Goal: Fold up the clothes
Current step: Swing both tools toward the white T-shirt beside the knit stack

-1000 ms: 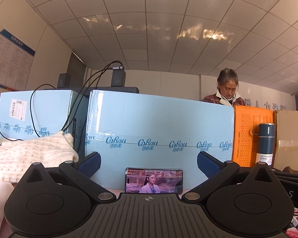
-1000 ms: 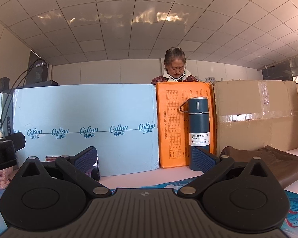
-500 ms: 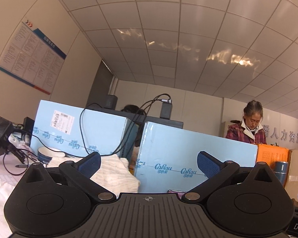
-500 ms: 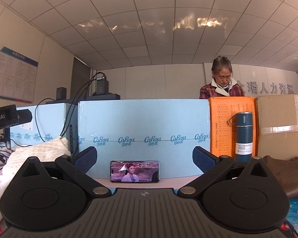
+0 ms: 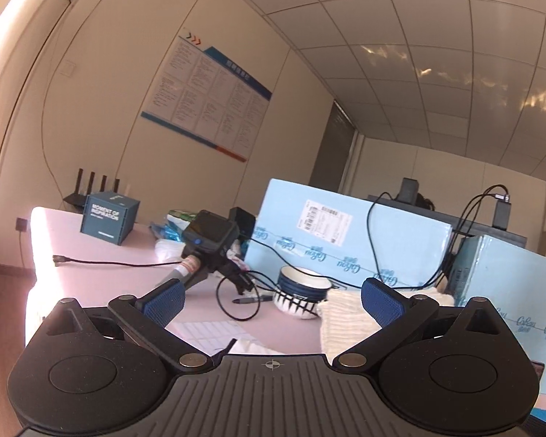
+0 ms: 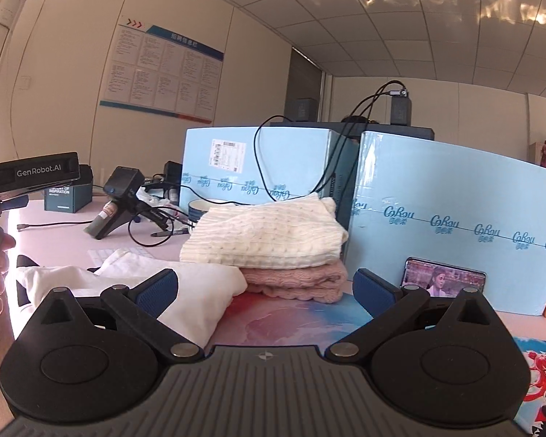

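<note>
Lying on the pale pink tabletop, a loose white cloth touches a folded cream knit sweater stacked on a pink knit. Behind that stack stand light blue cardboard boxes, a striped bowl just left. Both the left gripper and right gripper hover level, spread wide, empty.
</note>
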